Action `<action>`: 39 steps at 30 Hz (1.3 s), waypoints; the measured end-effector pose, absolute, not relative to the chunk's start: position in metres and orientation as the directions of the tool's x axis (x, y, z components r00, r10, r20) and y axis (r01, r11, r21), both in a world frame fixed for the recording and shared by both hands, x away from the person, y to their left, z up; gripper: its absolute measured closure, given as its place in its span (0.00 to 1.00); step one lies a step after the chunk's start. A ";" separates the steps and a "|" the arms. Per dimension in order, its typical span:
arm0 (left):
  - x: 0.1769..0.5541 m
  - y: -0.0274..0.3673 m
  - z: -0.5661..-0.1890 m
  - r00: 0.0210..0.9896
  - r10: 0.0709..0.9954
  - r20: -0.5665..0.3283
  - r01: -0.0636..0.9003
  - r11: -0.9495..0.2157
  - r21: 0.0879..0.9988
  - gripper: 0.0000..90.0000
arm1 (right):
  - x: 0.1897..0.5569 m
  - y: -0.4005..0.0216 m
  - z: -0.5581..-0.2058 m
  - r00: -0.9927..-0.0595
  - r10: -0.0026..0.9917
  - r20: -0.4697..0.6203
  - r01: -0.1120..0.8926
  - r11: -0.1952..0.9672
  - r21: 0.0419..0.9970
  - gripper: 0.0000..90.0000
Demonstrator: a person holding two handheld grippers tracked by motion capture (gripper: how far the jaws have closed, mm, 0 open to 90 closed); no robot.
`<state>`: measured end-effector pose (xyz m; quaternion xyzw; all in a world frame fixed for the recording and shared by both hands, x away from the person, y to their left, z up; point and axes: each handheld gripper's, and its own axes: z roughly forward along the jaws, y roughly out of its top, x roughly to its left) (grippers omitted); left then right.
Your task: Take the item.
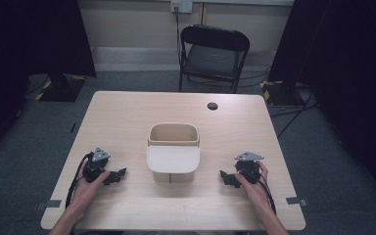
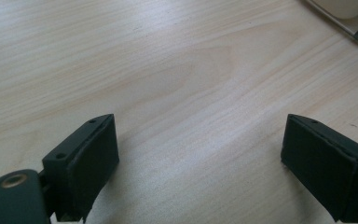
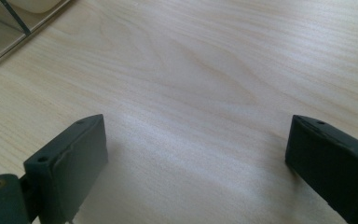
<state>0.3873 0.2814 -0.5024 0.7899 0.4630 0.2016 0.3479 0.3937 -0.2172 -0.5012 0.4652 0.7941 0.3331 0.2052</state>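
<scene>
1. The light wooden table [image 1: 127,112] carries everything; its near edge is cut off at the bottom of the high view.
2. The black folding chair [image 1: 214,54] stands behind the table; dark curtains hide the room's sides.
3. The beige open-top box [image 1: 173,152] sits at the table's middle, between both grippers; in the gripper views it is cut off at a corner.
4. The left gripper [image 1: 118,175] rests on the table, held by the left hand [image 1: 89,185], pointing toward the box, jaws spread wide with nothing between.
5. The right gripper [image 1: 225,177], in the right hand [image 1: 254,186], mirrors it, jaws also wide apart.
6. A small dark round spot [image 1: 212,105] near the far edge is hard to make out.

Left gripper [image 1: 119,175], right gripper [image 1: 225,177]: jaws wide.
</scene>
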 end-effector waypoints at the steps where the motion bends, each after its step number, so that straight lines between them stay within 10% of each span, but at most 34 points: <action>1: 0.387 0.281 -0.502 0.489 0.872 -0.002 0.592 -0.331 0.735 0.12 | 0.394 -0.217 -0.501 -0.483 0.876 -0.016 0.602 0.345 0.720 0.05; 39: 0.372 0.263 -0.475 0.581 0.811 -0.062 0.530 -0.320 0.785 0.23 | 0.393 -0.217 -0.501 -0.477 0.879 -0.013 0.607 0.340 0.718 0.05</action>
